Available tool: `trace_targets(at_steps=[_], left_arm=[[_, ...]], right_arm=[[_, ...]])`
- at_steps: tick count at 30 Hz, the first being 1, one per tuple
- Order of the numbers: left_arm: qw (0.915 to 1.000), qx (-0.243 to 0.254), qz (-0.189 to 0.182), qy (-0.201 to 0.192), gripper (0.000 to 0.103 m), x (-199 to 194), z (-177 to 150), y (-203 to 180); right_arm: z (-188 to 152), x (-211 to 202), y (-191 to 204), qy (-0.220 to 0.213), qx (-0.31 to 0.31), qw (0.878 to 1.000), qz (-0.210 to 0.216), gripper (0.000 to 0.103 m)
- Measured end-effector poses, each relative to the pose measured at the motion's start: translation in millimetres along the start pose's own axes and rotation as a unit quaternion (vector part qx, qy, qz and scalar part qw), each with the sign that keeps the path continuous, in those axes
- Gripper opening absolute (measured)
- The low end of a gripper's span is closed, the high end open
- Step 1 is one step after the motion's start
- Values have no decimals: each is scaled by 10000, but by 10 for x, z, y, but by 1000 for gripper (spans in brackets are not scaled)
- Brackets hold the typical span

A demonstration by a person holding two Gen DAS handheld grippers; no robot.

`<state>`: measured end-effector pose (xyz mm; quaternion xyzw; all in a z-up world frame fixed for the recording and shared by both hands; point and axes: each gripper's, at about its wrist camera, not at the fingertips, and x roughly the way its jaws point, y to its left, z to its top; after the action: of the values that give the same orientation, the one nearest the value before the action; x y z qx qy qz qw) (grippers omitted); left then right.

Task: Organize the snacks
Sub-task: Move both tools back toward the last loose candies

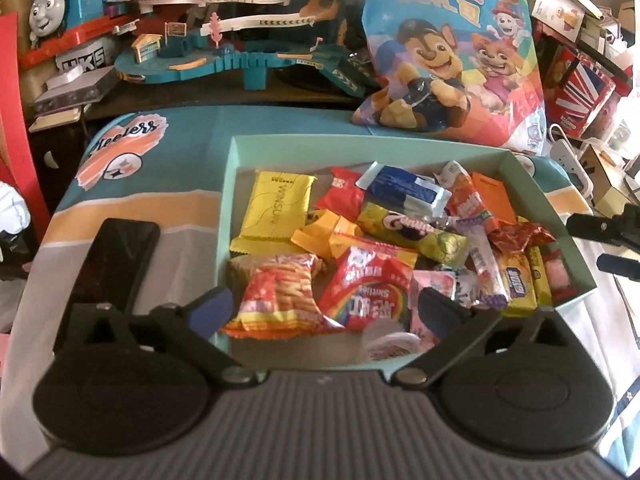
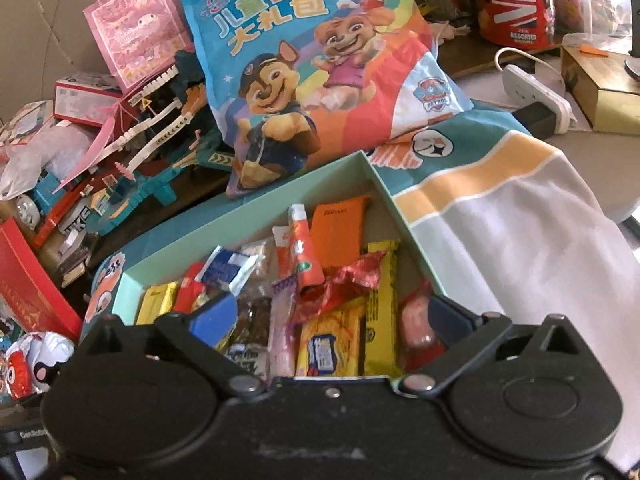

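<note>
A pale green box packed with snacks sits on a teal, orange and grey cloth, both grippers poised over its near edge. The left gripper stands fully spread, its blue-padded fingers straddling an orange crisp packet and a red rainbow sweet bag at the near left of the box without pressing on either; it holds nothing. The right gripper is likewise wide open and empty, its fingers framing a yellow biscuit packet, a pale pink stick and a crumpled red wrapper at the near right of the box. Farther in lie a yellow wafer pack, a blue-and-white sachet and an orange packet near the far right corner. A black phone rests on the cloth just left of the box. Behind the box, a large cartoon-dog gift bag leans upright at the far right, with a toy track set and a blue toy train to the far left. A red tin with a Union flag stands at the far right edge.
</note>
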<state>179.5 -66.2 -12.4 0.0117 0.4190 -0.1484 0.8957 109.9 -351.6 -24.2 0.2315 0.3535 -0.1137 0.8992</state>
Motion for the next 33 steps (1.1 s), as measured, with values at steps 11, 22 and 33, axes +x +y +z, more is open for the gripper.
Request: trace_targets(at_steps=[11, 22, 33], left_arm=[[9998, -107, -84, -164, 103, -436, -161, 21], [9998, -194, -83, 70, 103, -649, -640, 157], [9973, -432, 103, 578, 103, -496, -1113, 474]], right_arm=[[-229, -416, 136, 117, -102, 9998, 94, 103], [-735, -772, 119, 499, -237, 9985, 35, 103], [-1403, -691, -45, 1482, -13, 9887, -228, 103]])
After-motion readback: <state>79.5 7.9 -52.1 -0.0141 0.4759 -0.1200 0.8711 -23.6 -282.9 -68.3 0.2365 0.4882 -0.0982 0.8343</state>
